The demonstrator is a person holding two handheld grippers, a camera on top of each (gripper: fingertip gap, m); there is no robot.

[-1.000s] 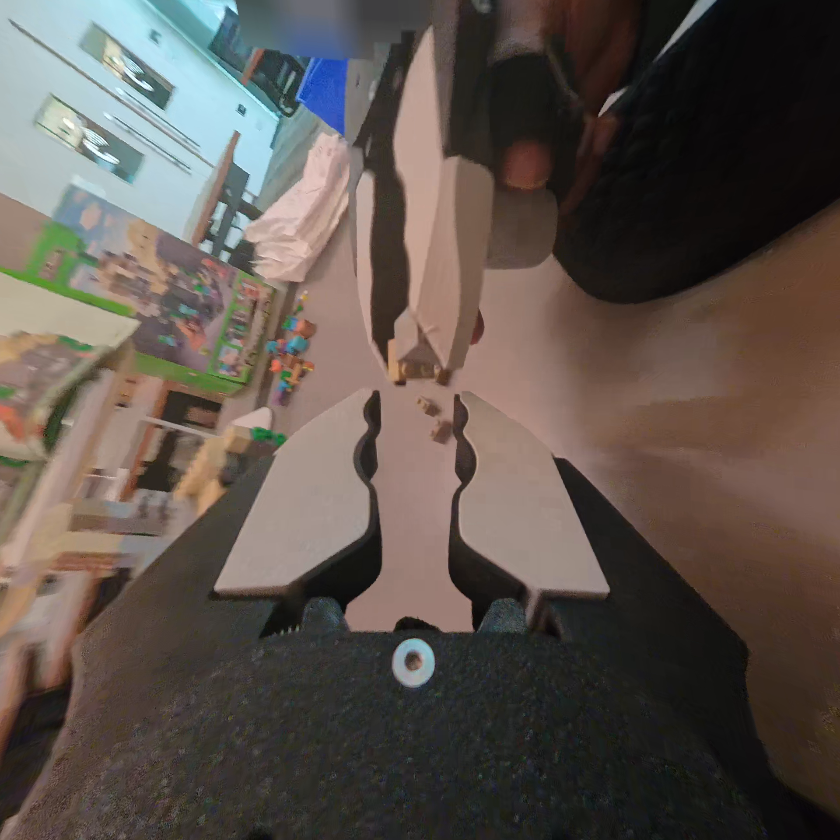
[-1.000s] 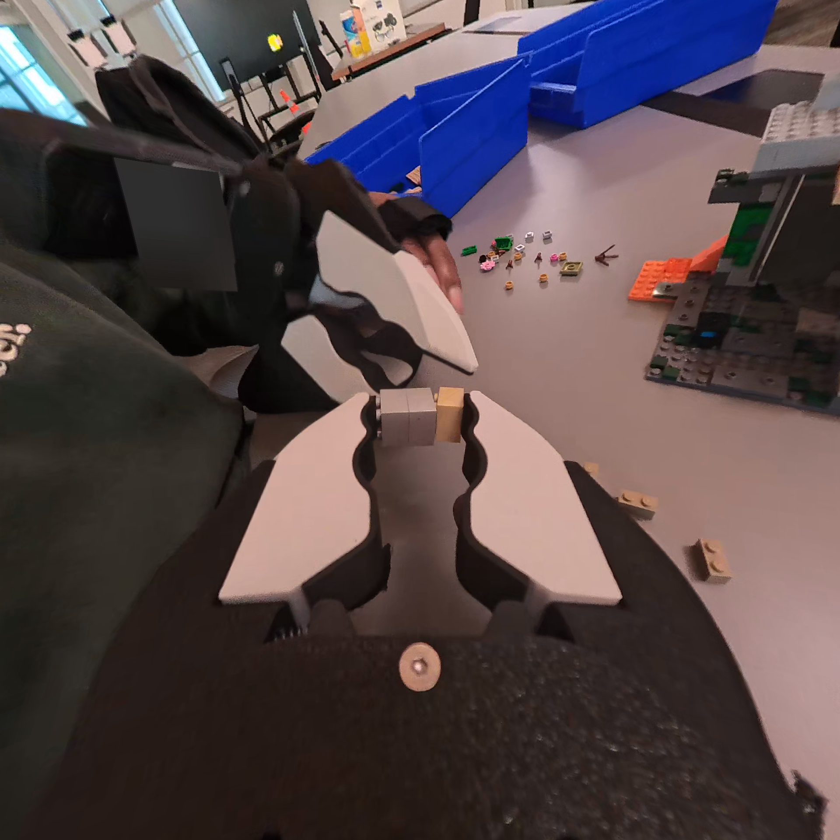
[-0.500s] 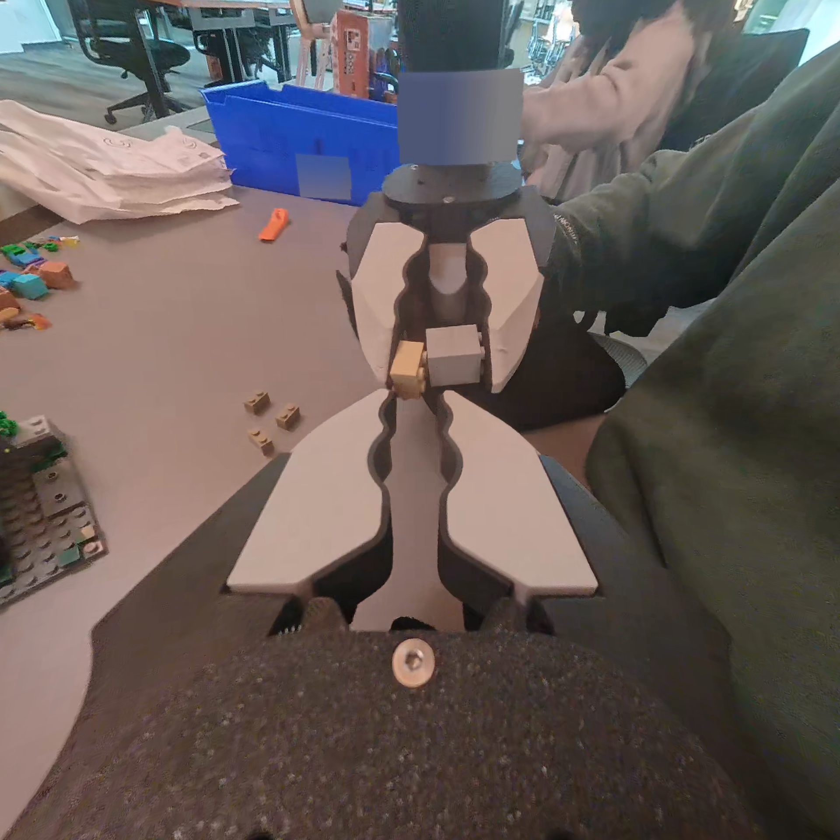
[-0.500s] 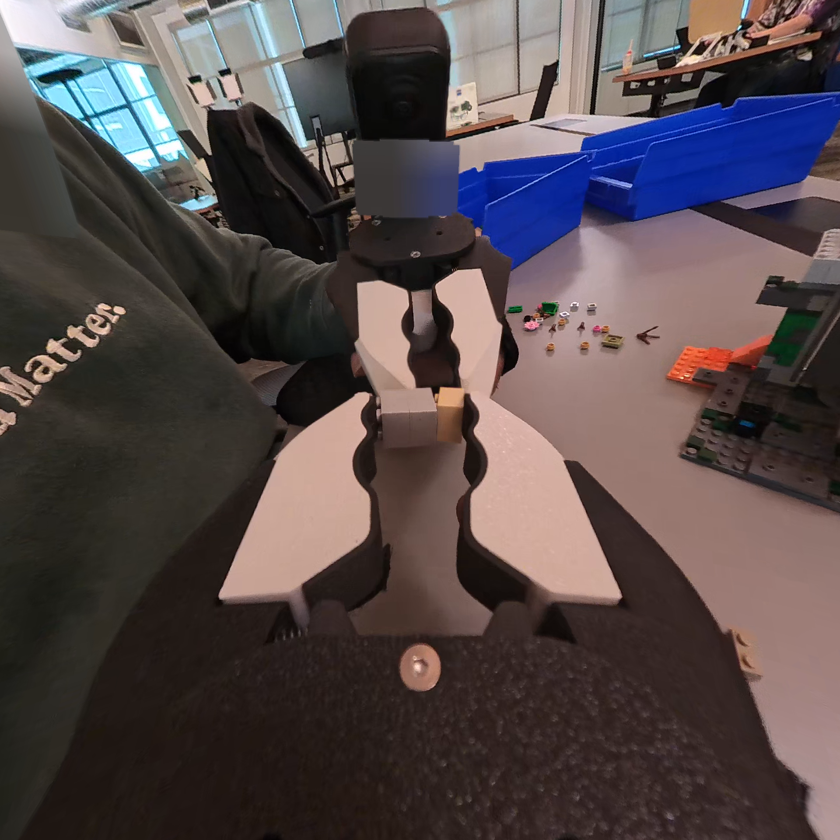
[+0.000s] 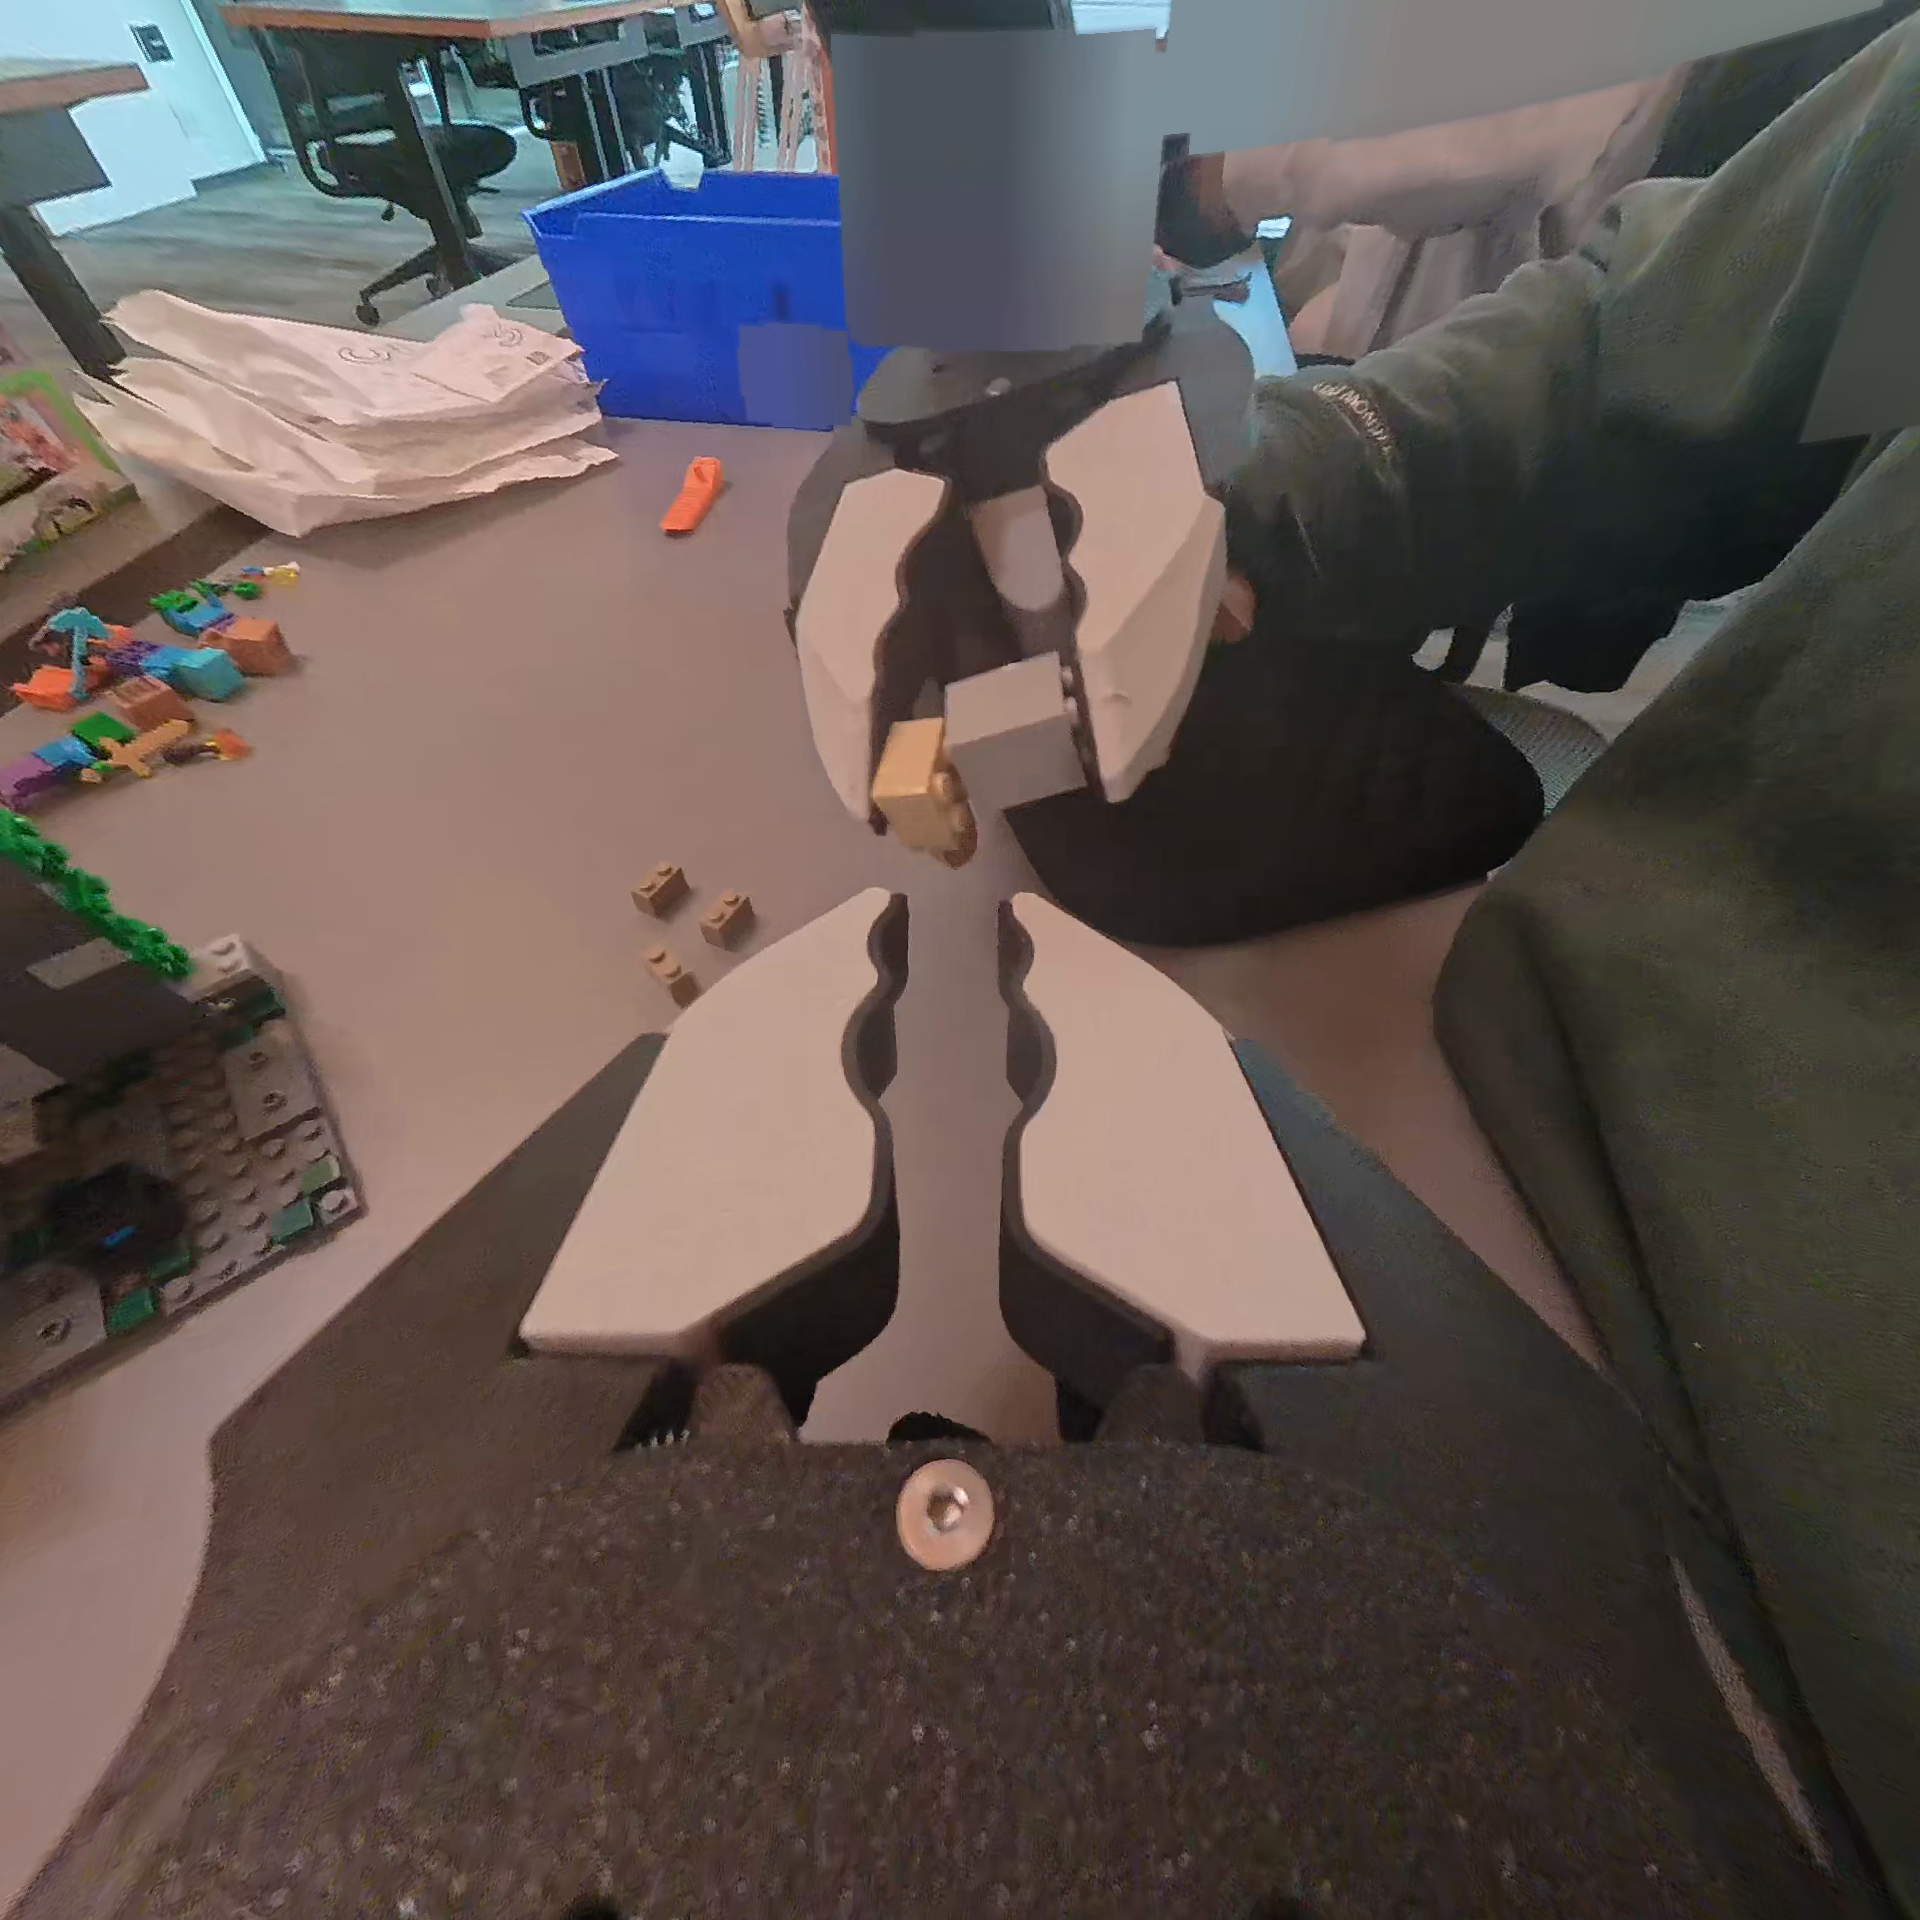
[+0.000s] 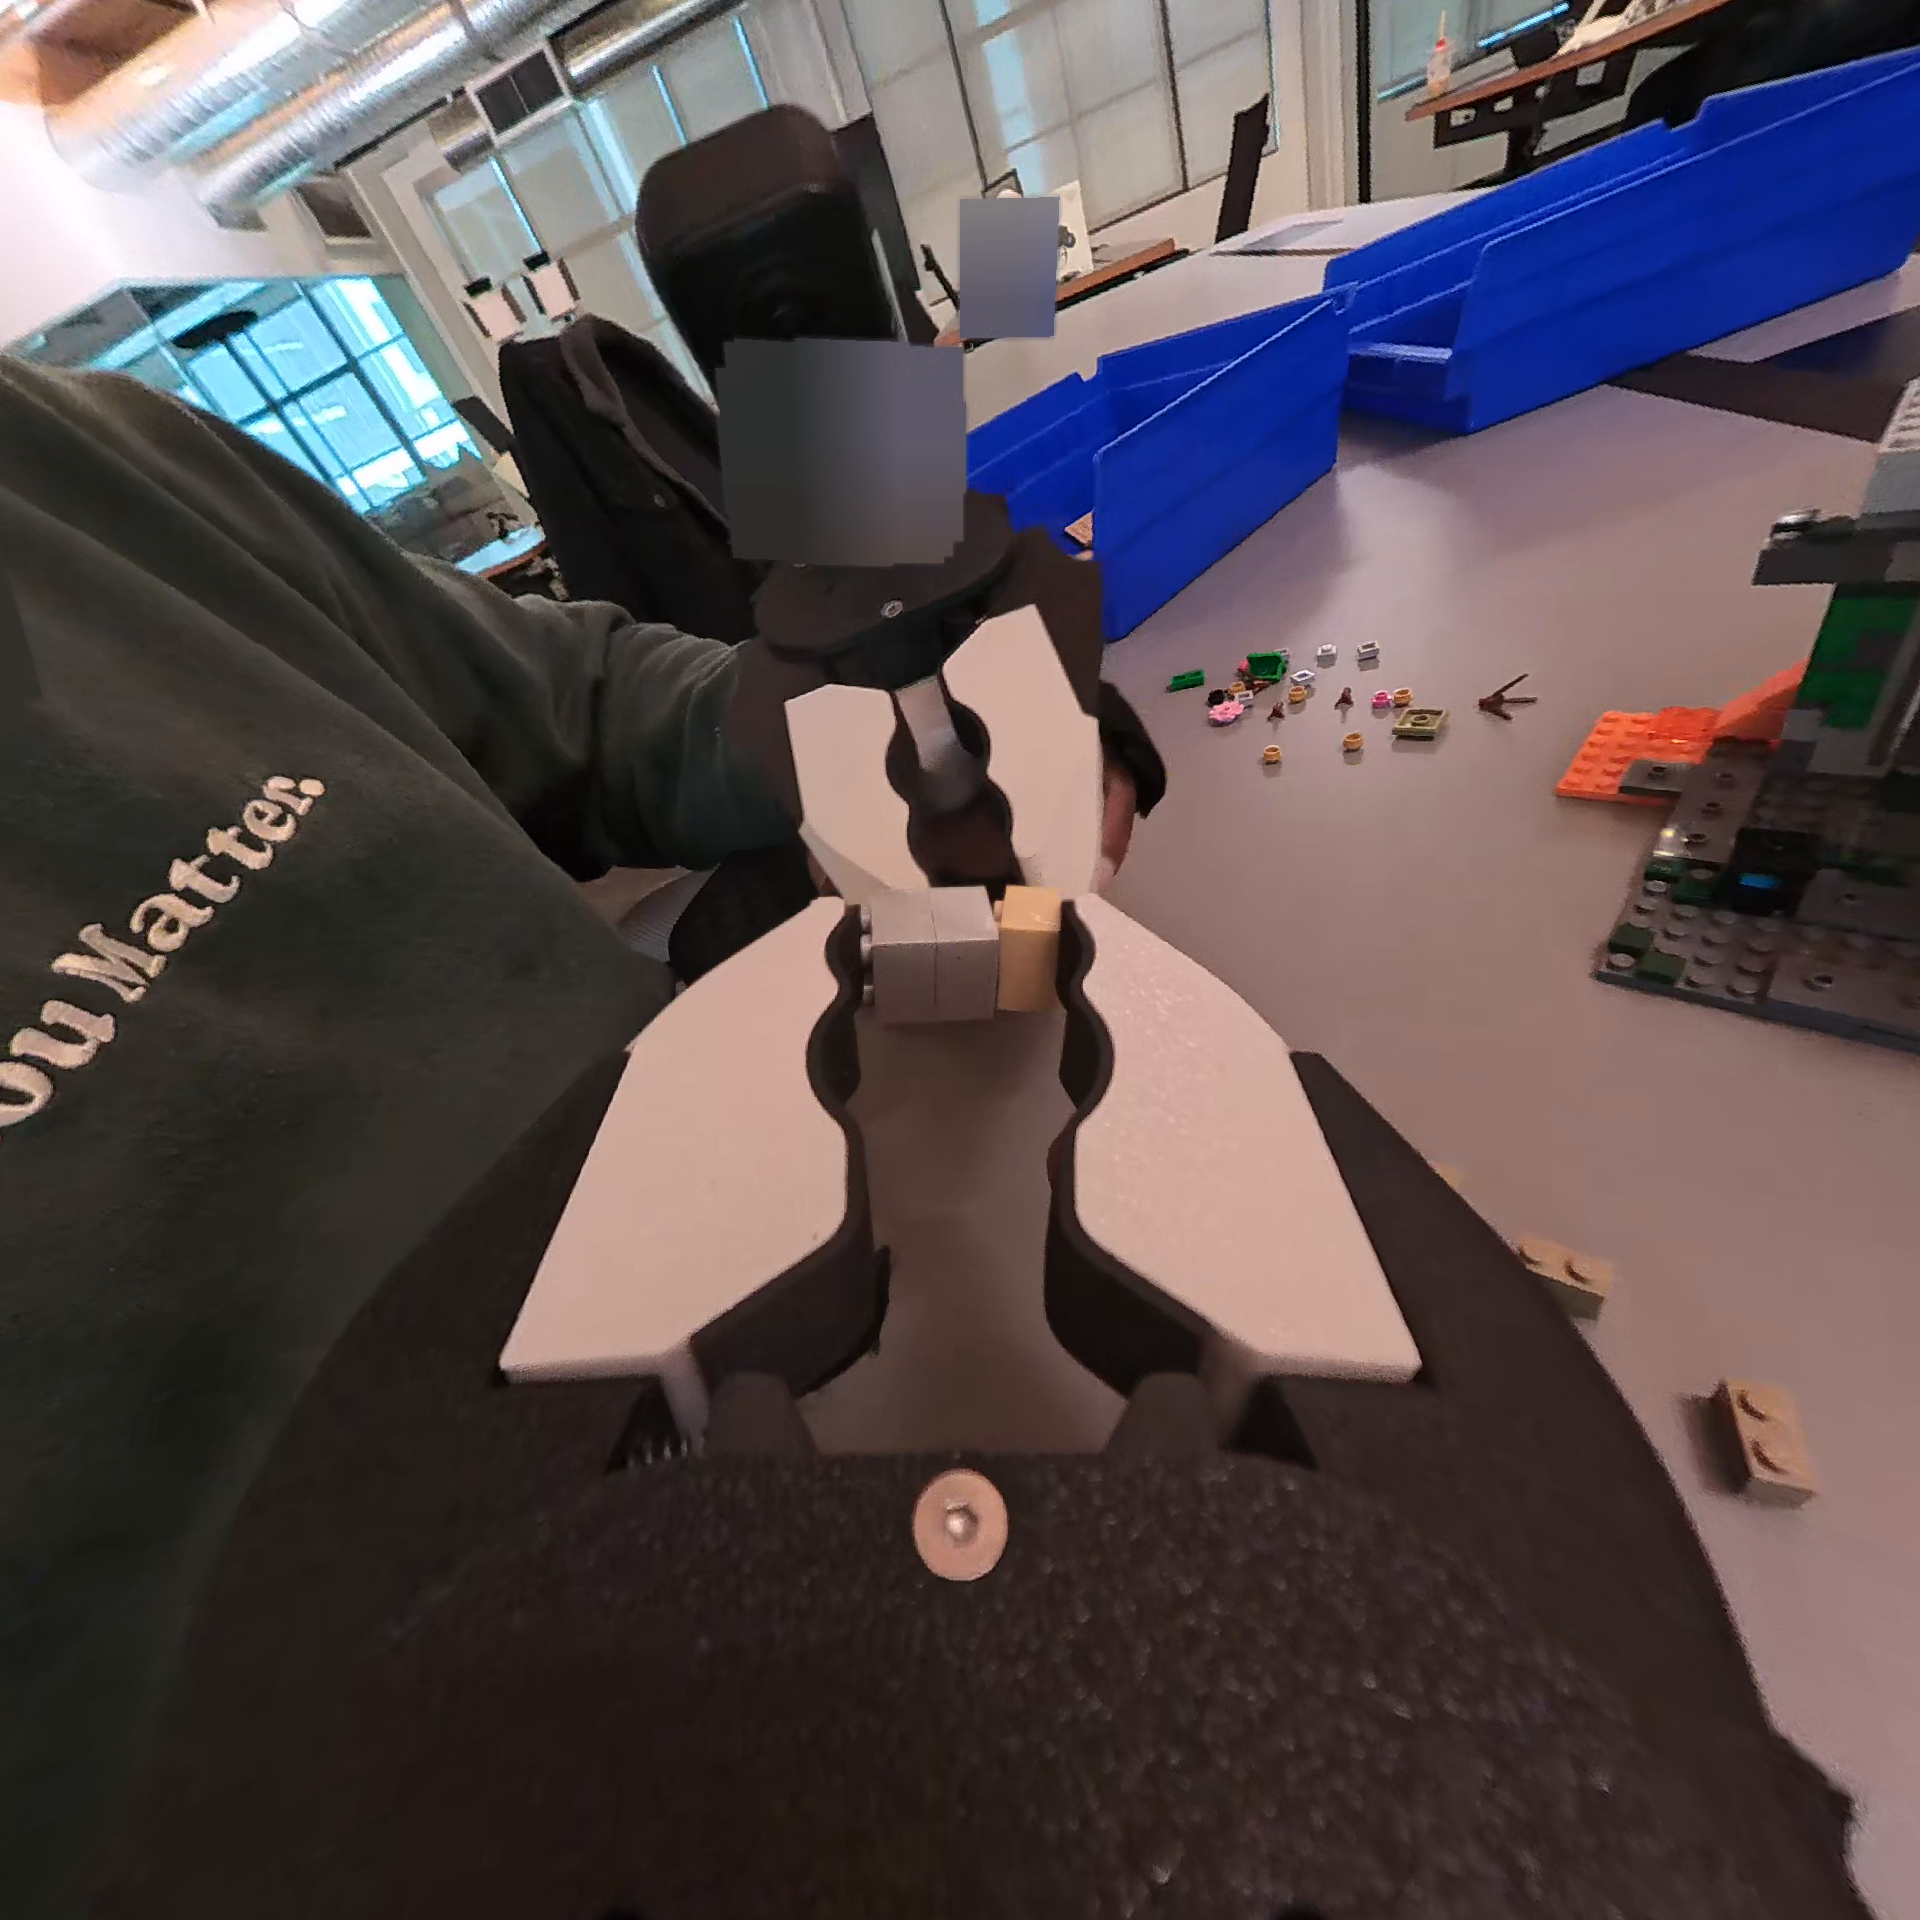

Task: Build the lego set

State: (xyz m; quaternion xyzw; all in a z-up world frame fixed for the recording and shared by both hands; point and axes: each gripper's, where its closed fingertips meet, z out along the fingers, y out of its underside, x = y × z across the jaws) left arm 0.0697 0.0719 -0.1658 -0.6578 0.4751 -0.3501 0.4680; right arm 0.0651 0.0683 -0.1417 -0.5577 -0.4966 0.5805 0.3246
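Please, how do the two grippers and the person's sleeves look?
Both the left gripper and right gripper have pale grey flat fingers with wavy black inner pads, on a rough black body with a silver screw. The sleeves are dark green; black fingerless gloves appear.

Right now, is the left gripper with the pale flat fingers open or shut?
Open. The left gripper shows a clear gap between its pale flat fingers with only the grey table behind it; nothing is held.
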